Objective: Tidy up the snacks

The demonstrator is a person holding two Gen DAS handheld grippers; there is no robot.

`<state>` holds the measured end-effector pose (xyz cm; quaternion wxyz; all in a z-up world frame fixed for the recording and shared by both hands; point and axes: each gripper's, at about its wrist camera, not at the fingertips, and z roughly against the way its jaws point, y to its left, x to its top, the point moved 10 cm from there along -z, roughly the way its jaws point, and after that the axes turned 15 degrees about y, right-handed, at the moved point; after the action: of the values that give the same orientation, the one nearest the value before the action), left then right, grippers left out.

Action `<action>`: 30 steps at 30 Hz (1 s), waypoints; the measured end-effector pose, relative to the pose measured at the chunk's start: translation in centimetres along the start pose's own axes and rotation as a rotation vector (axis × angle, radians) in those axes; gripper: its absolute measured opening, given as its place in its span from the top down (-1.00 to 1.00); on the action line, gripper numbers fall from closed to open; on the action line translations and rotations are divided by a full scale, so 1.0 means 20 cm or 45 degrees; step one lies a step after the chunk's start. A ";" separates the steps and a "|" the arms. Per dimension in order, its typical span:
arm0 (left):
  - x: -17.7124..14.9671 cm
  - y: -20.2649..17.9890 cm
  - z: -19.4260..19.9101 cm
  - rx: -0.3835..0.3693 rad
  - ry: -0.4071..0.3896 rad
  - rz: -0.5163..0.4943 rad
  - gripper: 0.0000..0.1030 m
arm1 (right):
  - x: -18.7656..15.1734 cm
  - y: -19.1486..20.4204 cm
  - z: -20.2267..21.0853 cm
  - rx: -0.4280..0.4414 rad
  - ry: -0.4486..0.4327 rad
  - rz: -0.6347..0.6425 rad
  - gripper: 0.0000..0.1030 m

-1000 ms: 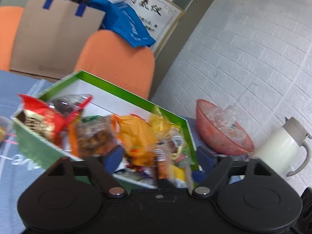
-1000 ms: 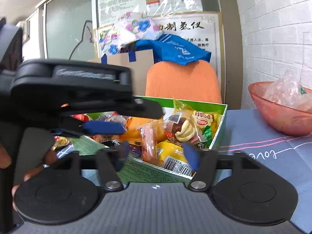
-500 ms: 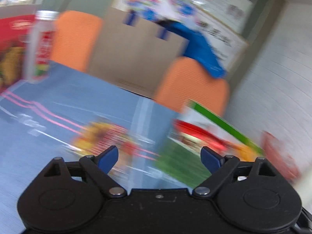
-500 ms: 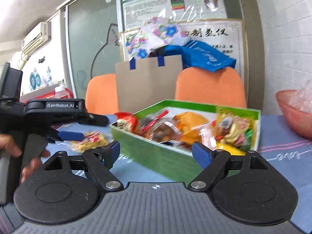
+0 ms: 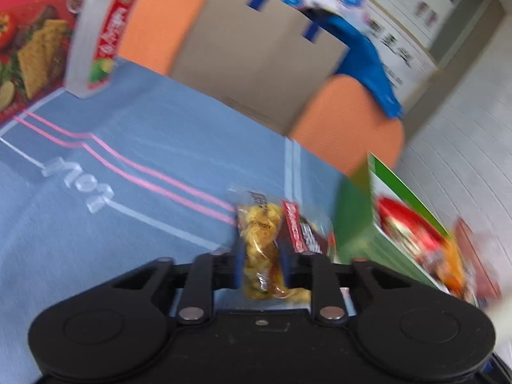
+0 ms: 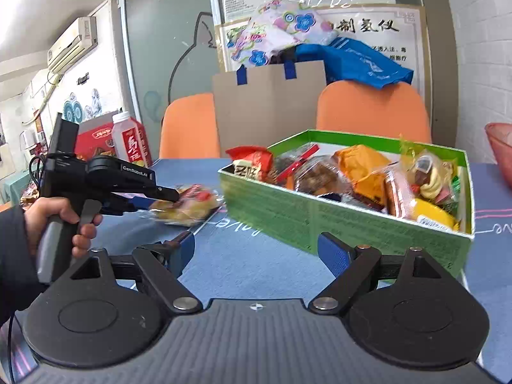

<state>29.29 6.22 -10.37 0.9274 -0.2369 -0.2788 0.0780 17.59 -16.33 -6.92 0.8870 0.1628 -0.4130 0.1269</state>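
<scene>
Clamping snack packet (image 5: 260, 249) now, left gripper (image 5: 260, 264) (jaws were apart); right gripper (image 6: 256, 251) jaws apart.

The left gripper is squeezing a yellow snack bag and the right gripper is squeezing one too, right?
Not quite. The left gripper is shut on the yellow snack bag, but the right wrist view shows the right gripper open and holding nothing, in front of the green box.

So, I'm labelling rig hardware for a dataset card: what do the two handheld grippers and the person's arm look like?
Both are matte black with round pivot discs, silver rivets and blue finger pads. The left gripper has a pistol grip with a grey trigger, white "GenRobot.AI" lettering and a black cable. The right gripper has a ribbed grey body. The hand is bare, its sleeve dark.
</scene>
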 end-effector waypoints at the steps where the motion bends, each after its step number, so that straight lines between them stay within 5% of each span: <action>1: -0.04 -0.02 0.01 -0.001 0.008 -0.030 0.21 | 0.00 0.01 0.00 0.017 0.007 -0.005 -1.00; 4: -0.19 -0.07 0.06 -0.072 0.056 -0.104 0.44 | -0.01 0.06 -0.02 0.073 0.036 -0.009 -1.00; 9: -0.48 -0.11 0.15 -0.149 0.131 -0.152 0.43 | -0.07 0.15 -0.01 0.185 0.092 0.006 -1.00; 11: -0.50 -0.09 0.21 -0.143 0.086 -0.116 0.08 | -0.10 0.17 -0.01 0.215 0.114 0.002 -1.00; 13: -0.44 -0.06 0.27 -0.112 0.010 -0.096 -0.51 | -0.11 0.17 -0.02 0.231 0.137 -0.009 -1.00; 14: -0.40 -0.05 0.28 -0.082 -0.022 -0.083 -1.00 | -0.12 0.17 -0.03 0.233 0.148 -0.023 -1.00; 22: -0.18 -0.02 0.20 0.105 -0.090 -0.050 -1.00 | -0.09 0.15 -0.02 0.340 0.063 -0.141 -1.00; 27: -0.14 -0.01 0.15 0.119 -0.068 -0.070 -1.00 | -0.04 0.12 -0.13 0.357 0.136 -0.232 -1.00; 30: -0.12 -0.01 0.12 0.116 -0.051 -0.082 -1.00 | -0.01 0.09 -0.23 0.265 0.223 -0.286 -1.00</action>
<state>25.99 6.24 -9.64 0.9335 -0.1839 -0.3008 0.0652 20.07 -12.97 -9.49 0.9066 0.2872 -0.2980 0.0828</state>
